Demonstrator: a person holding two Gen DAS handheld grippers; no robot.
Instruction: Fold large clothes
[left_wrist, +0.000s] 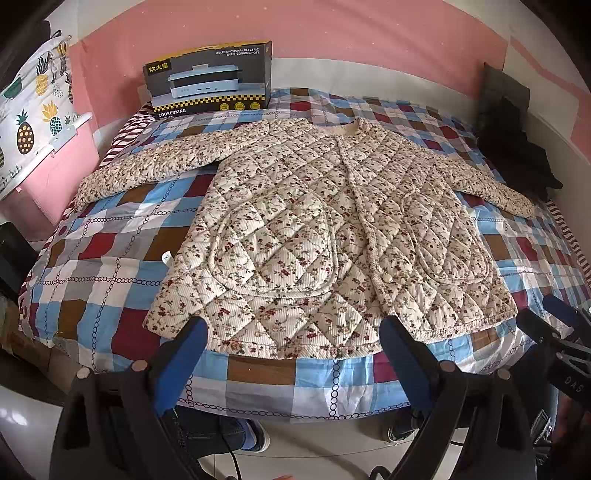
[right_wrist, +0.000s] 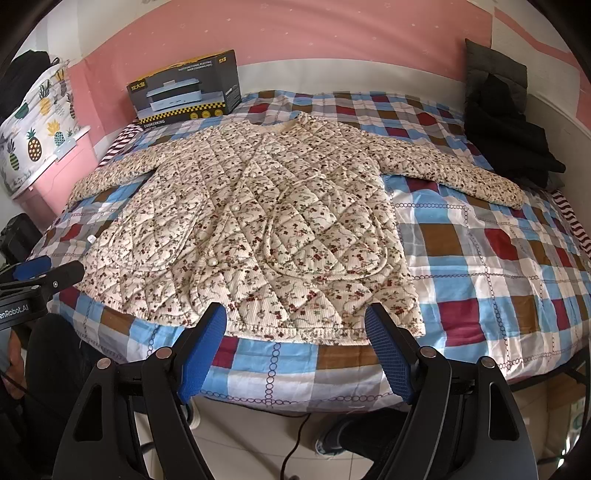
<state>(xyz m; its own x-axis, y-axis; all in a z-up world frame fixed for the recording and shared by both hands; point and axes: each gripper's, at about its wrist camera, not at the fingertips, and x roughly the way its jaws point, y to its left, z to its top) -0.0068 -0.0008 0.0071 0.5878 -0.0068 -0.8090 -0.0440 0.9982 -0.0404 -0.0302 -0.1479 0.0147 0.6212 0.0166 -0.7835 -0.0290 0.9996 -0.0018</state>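
Left claw (left_wrist: 293, 328) and right claw (right_wrist: 295, 317) both wide open, empty, tilted downward, side by side.

Both wrist cameras sit at the bed's (left_wrist: 110, 258) near edge, tilted steeply down and facing the pink wall. Left view: looks between left gripper (left_wrist: 291, 354) fingers, jacket (left_wrist: 295, 229) centred, right gripper (left_wrist: 561, 332) at frame's right edge. Right view: looks between right gripper (right_wrist: 295, 343) fingers, jacket (right_wrist: 240, 221) left of centre, left gripper (right_wrist: 40, 273) at left edge. Shared: whole jacket, bed (right_wrist: 480, 258), box (left_wrist: 208, 83), floor below.
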